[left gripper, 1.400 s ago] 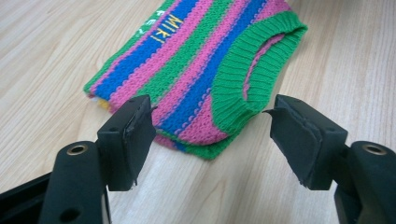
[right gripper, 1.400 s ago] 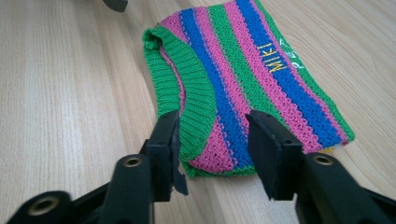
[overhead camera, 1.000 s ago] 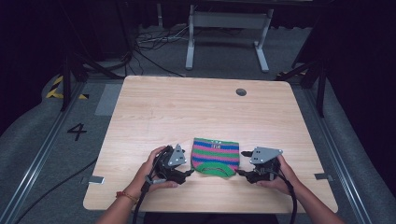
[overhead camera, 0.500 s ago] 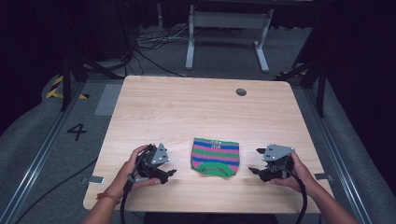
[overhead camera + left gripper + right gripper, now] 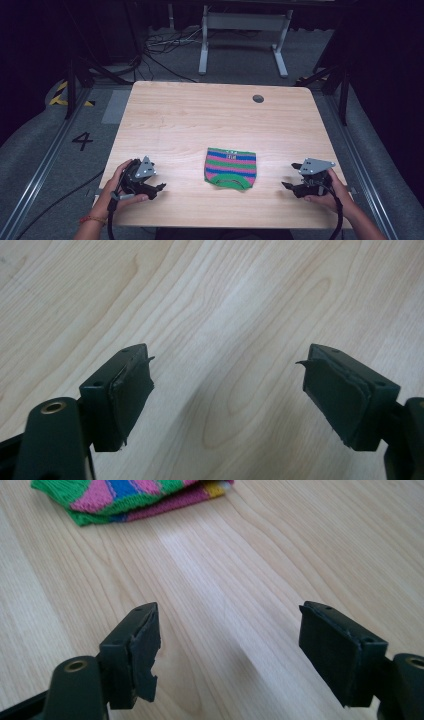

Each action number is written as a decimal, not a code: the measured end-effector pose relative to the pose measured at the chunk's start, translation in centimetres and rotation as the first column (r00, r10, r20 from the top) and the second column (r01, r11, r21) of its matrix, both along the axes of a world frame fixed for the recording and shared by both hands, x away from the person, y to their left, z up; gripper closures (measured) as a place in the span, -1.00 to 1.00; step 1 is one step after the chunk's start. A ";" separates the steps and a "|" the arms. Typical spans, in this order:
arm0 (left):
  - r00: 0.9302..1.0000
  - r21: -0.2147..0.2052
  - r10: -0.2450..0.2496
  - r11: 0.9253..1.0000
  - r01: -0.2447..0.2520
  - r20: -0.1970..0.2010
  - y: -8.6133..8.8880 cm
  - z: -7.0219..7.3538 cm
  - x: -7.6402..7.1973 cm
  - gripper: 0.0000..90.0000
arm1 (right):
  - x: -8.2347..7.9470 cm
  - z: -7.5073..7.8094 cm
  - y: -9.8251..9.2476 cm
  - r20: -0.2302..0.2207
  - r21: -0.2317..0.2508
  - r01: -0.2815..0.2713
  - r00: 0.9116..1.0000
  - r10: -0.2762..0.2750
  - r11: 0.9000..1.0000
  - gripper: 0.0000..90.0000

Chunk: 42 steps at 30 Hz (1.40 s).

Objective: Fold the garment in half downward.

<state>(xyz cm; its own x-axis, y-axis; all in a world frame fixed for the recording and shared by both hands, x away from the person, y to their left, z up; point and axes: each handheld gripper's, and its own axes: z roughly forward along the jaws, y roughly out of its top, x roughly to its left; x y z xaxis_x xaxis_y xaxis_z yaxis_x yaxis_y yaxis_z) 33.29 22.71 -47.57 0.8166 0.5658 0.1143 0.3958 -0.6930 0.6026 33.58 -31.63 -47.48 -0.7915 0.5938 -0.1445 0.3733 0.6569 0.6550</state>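
While both grippers, left gripper (image 5: 159, 188) and right gripper (image 5: 286, 185), sit wide open and empty, folded striped knit cloth (image 5: 230, 167) looks soft, light; pinch an edge.

I work at a light wood table (image 5: 200, 120); grey carpet floor (image 5: 45, 150), cables (image 5: 160, 50), white metal stand (image 5: 240, 30), dark surroundings.

Light wood-grain table (image 5: 200, 115), rounded corners; small round grey grommet (image 5: 258, 98) near far edge, right of centre; folded striped knit cloth (image 5: 230, 168), green-pink-blue, flat near front edge, about centre; rest of top bare wood.
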 end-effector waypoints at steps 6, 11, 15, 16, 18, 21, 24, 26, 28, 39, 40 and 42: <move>1.000 -0.013 0.027 1.000 -0.027 -0.003 1.5 -0.2 -0.7 -0.56 | -0.7 -0.5 -1.6 0.000 0.006 0.027 1.000 -0.027 1.000 -0.43; 0.999 -0.039 0.049 0.998 -0.050 -0.018 2.7 -0.5 -1.3 -0.56 | -1.3 -1.1 -3.5 -0.028 0.035 0.076 0.997 -0.075 0.997 -0.44; 0.998 -0.052 0.050 0.997 -0.052 -0.043 3.4 -0.9 -1.6 -0.56 | -1.8 -1.5 -4.9 -0.042 0.055 0.110 0.993 -0.108 0.992 -0.45; 0.997 -0.058 0.050 0.997 -0.053 -0.054 3.6 -1.2 -1.6 -0.56 | -1.9 -1.6 -5.1 -0.046 0.062 0.115 0.993 -0.112 0.991 -0.45; 0.997 -0.056 0.051 0.997 -0.054 -0.064 3.8 -1.4 -1.7 -0.56 | -2.2 -1.8 -5.8 -0.049 0.077 0.135 0.990 -0.131 0.988 -0.45; 0.994 -0.102 0.050 0.993 -0.060 -0.100 4.4 -1.9 -1.6 -0.55 | -2.6 -2.4 -6.4 -0.053 0.098 0.159 0.987 -0.154 0.982 -0.48; 0.993 -0.133 0.056 0.989 -0.069 -0.101 4.7 -2.2 -1.7 -0.58 | -2.8 -3.0 -7.1 -0.081 0.168 0.186 0.981 -0.174 0.968 -0.55; 0.995 -0.144 0.062 0.987 -0.073 -0.080 4.7 -2.4 -1.8 -0.62 | -2.8 -3.1 -7.2 -0.089 0.172 0.196 0.979 -0.183 0.965 -0.56; 0.995 -0.151 0.068 0.985 -0.078 -0.075 4.6 -2.6 -1.8 -0.68 | -2.8 -3.1 -7.3 -0.088 0.169 0.196 0.979 -0.183 0.966 -0.58; 0.993 -0.150 0.091 0.983 -0.102 -0.075 4.6 -2.6 -1.6 -0.70 | -2.7 -3.1 -7.3 -0.087 0.167 0.198 0.979 -0.185 0.966 -0.60; 0.993 -0.150 0.097 0.983 -0.107 -0.074 4.6 -2.6 -1.6 -0.70 | -2.7 -3.1 -7.3 -0.087 0.168 0.199 0.979 -0.186 0.966 -0.60; 0.992 -0.153 0.106 0.981 -0.116 -0.074 4.6 -2.6 -1.6 -0.69 | -2.8 -3.1 -7.3 -0.088 0.167 0.204 0.978 -0.191 0.965 -0.60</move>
